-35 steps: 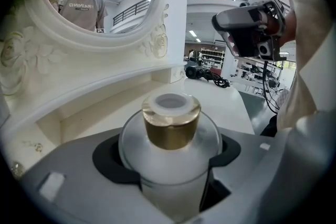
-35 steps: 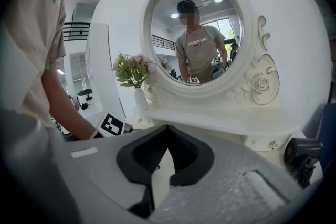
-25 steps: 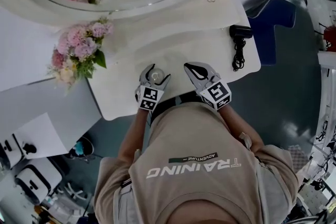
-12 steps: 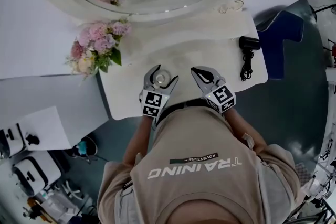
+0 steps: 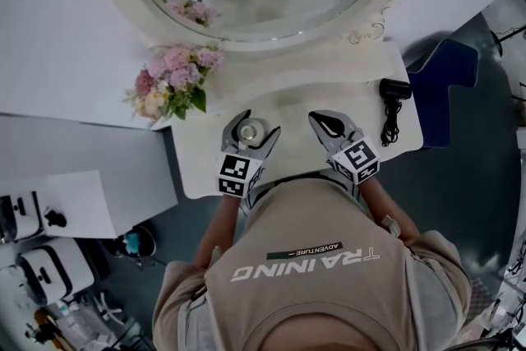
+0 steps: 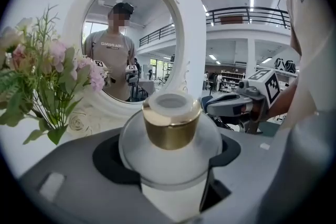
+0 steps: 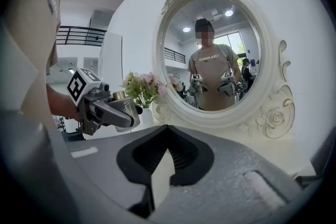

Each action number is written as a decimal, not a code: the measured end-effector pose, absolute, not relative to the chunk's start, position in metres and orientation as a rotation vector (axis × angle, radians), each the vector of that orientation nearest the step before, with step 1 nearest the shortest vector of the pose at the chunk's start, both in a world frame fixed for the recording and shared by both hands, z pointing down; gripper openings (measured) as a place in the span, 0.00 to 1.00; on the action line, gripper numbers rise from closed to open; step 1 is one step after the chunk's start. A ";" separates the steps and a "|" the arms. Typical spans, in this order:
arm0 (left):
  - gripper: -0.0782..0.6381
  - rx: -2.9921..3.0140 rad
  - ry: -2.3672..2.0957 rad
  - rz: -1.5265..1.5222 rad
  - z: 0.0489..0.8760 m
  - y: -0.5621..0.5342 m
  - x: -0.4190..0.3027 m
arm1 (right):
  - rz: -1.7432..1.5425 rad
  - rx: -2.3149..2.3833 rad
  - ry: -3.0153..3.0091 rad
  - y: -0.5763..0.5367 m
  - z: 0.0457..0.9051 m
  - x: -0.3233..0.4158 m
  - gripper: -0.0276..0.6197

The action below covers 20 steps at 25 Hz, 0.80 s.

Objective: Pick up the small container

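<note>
The small container (image 5: 250,130) is a round frosted jar with a gold cap (image 6: 171,124). It sits between the jaws of my left gripper (image 5: 253,122), whose pads press on its sides in the left gripper view (image 6: 169,157). The jar is near the front edge of the white dressing table (image 5: 288,99); I cannot tell whether it rests on it. My right gripper (image 5: 323,118) is a hand's width to the right, over the table, jaws together with nothing between them (image 7: 167,128). It sees the left gripper with the jar (image 7: 118,106) at its left.
A large oval mirror (image 5: 362,16) stands at the back of the table and reflects the person and both grippers. A pink flower bouquet (image 5: 174,82) is at the left corner. A black hair dryer (image 5: 394,90) with its cord lies at the right. A blue chair (image 5: 448,82) stands beyond the right edge.
The head view has shifted, so more of the mirror shows. Both grippers keep their places over the table's front edge, and the jar stays in the left jaws.
</note>
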<state>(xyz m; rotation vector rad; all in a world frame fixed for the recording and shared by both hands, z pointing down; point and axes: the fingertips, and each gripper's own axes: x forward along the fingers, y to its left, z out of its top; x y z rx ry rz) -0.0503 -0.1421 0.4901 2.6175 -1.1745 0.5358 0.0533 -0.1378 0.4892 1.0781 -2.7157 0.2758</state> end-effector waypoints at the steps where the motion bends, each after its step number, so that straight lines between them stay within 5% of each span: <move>1: 0.59 2.621 -1.185 0.531 0.486 -0.143 -0.052 | 0.257 1.071 -2.729 -0.139 0.481 0.053 0.05; 20: 0.59 2.740 -1.304 0.494 0.406 -0.159 -0.068 | -0.049 1.039 -2.802 -0.159 0.403 0.046 0.05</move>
